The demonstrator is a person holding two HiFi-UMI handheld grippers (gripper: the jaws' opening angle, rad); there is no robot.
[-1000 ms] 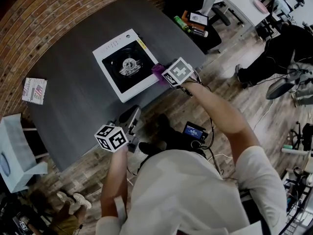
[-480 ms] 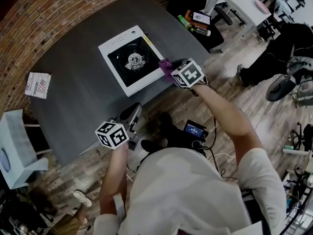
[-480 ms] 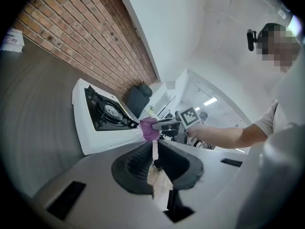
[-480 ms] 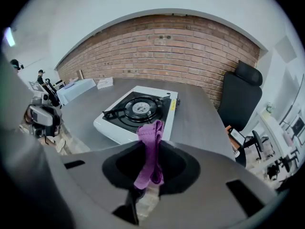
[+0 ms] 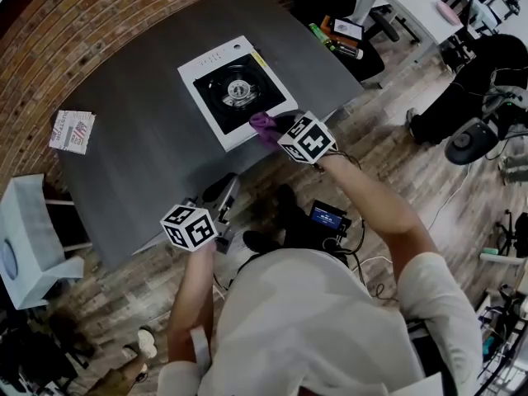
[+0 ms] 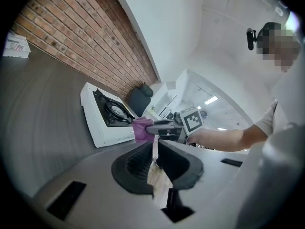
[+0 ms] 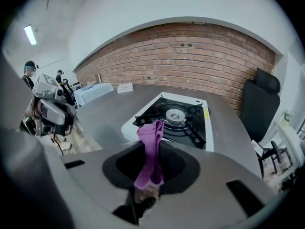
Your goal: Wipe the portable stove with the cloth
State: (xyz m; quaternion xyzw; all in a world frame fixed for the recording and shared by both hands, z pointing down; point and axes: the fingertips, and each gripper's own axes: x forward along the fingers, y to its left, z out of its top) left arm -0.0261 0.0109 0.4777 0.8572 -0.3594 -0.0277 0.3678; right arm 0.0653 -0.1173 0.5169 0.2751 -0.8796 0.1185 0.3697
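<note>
Hidden behind the right hand-held gripper (image 5: 279, 129) in the head view: the near corner of the portable stove (image 5: 235, 89). Blocked by the cloth (image 7: 150, 151) in the right gripper view: a strip of the stove's near edge. Too small to read: the print on the flat packet (image 5: 73, 132) lying far off to the left on the table (image 5: 140, 147). Contact between cloth and stove: not to be told from any view; just beside the white rim at that near corner, at the least.

Counted:
- One stove, white with a black top and a single round burner (image 5: 238, 90), flat on the table close to its near right edge.
- One cloth, purple, pinched upright between the closed jaws of the right hand-held gripper, folded tip poking out past them toward the stove.
- One packet.
- Two hand-held grippers, one marker cube on each.

Left hand-held gripper (image 6: 155, 149): held off the table's near edge, over wooden floor (image 5: 388, 151), well apart from the stove, jaws drawn together at the tips, nothing between them.
</note>
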